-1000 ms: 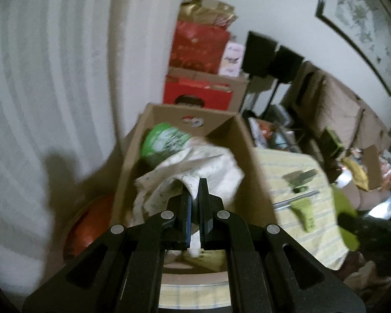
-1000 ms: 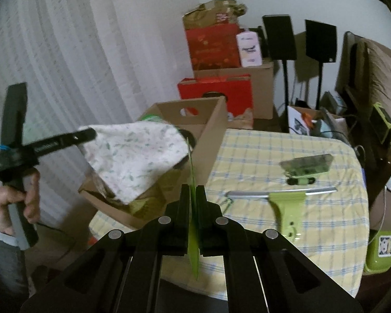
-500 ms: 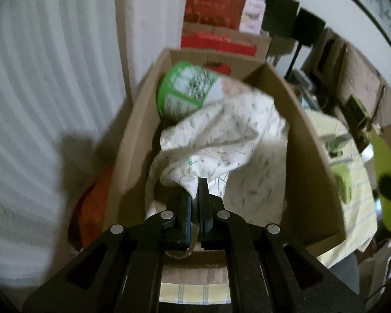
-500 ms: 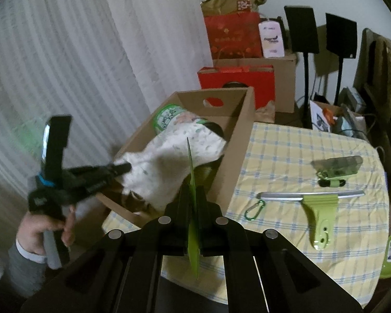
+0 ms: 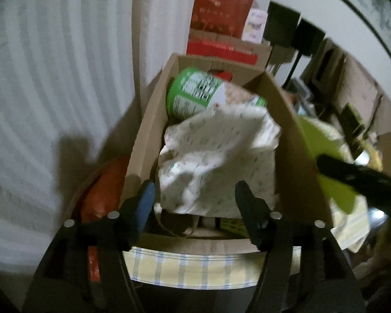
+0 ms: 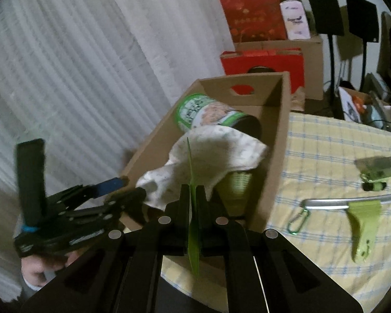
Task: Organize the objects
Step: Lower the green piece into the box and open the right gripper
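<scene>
A white patterned cloth (image 5: 216, 161) lies crumpled in the cardboard box (image 5: 143, 140), against a green-labelled can (image 5: 195, 96). My left gripper (image 5: 195, 195) hangs over the box's near end. Its jaws are opening, and the cloth's edge lies just ahead of them without either pad pressing on it. The right wrist view shows the cloth (image 6: 216, 151), the can (image 6: 203, 112), the box (image 6: 276, 156) and the left gripper (image 6: 122, 189), held by a hand. My right gripper (image 6: 193, 190) is shut on a thin lime-green sheet (image 6: 193, 234), seen edge-on beside the box. That sheet (image 5: 323, 151) shows flat in the left wrist view.
The box stands at the edge of a table with a yellow checked cloth (image 6: 325, 151). On it lie a green-handled squeegee (image 6: 362, 221), a green carabiner (image 6: 298, 220) and a clear green item (image 6: 378, 167). White curtains hang on the left. Red bags and boxes (image 6: 260, 57) are stacked behind.
My left gripper sank into the box with the cloth and let it go, its jaws spreading. My right gripper carried the green sheet leftward, closer to the box.
</scene>
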